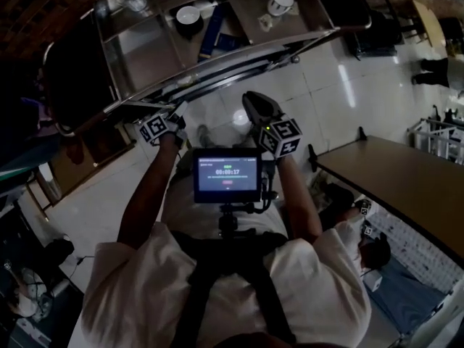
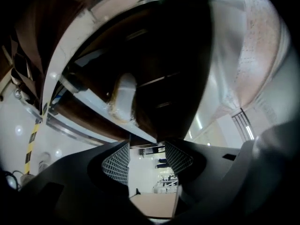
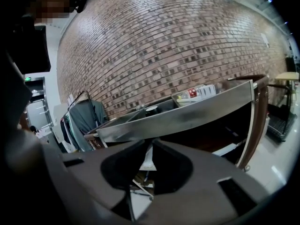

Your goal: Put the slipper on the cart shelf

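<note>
Steel rails are framing the silver serving cart (image 1: 217,75) that the person is standing over. Its top tray is carrying a dark bowl with a white inside (image 1: 188,17), a white cup (image 1: 280,3) and a flat blue box (image 1: 212,33), so the slipper is being given a place lower down. The pale, fuzzy-soled slipper (image 2: 123,99) is lying on what looks like the cart's dark lower shelf (image 2: 159,64), though the tilted view is making that hard to confirm. The left gripper (image 2: 146,162) is hanging just short of it, jaws standing wide with nothing between them, probably because the slipper is already set down. The right gripper (image 3: 150,146) is hovering near the cart's rim, jaws pinched together on nothing, out of the way.
</note>
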The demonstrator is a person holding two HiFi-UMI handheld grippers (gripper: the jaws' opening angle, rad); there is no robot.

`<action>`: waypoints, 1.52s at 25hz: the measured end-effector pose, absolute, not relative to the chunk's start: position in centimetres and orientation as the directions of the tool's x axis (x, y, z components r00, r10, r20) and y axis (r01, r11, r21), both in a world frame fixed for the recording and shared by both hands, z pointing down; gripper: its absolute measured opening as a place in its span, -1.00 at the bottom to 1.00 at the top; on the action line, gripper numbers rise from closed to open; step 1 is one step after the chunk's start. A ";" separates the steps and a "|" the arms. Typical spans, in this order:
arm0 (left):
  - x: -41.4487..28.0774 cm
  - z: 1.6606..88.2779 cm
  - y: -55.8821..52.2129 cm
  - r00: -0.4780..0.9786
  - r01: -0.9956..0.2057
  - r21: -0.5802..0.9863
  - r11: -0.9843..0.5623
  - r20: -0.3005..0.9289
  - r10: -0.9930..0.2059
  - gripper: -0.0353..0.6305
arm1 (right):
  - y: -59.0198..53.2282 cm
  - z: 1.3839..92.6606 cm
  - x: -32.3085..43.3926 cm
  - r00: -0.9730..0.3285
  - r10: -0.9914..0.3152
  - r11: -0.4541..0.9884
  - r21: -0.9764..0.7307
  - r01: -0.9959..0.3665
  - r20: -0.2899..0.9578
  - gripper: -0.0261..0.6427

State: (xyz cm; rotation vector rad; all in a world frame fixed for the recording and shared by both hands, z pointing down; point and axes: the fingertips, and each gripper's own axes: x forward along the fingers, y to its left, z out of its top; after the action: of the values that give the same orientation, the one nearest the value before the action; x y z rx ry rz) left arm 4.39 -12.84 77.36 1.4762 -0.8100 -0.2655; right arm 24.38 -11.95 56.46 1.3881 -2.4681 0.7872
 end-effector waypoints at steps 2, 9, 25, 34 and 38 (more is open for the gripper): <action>3.6 75.1 -12.2 0.708 -0.314 0.947 0.062 0.277 -0.650 -0.36 | -12.1 56.2 24.1 -0.541 -0.736 0.421 -0.350 -0.837 0.408 -0.69; 0.8 66.0 -10.5 0.654 -0.405 0.898 -0.171 0.154 -0.741 -0.67 | -13.0 53.8 22.9 -0.597 -0.724 0.507 -0.320 -0.800 0.345 -0.69; 2.7 57.0 -3.0 0.502 -0.605 0.763 -0.226 0.146 -0.852 -0.89 | -9.9 46.4 29.5 -0.703 -0.695 0.631 -0.339 -0.697 0.151 -0.69; 1.4 57.9 0.4 0.422 -0.639 0.752 -0.162 0.167 -0.891 -0.89 | -10.1 51.7 31.2 -0.671 -0.700 0.588 -0.336 -0.736 0.245 -0.69; 1.3 58.5 1.2 0.418 -0.667 0.728 -0.159 0.189 -0.889 -0.89 | -9.7 52.7 31.6 -0.668 -0.694 0.566 -0.371 -0.737 0.268 -0.69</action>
State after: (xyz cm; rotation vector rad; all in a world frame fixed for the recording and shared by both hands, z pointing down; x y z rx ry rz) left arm 1.30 1.17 58.48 1.9028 -1.3231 -0.3646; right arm 31.56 -9.66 52.67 1.2360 -2.6973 0.7046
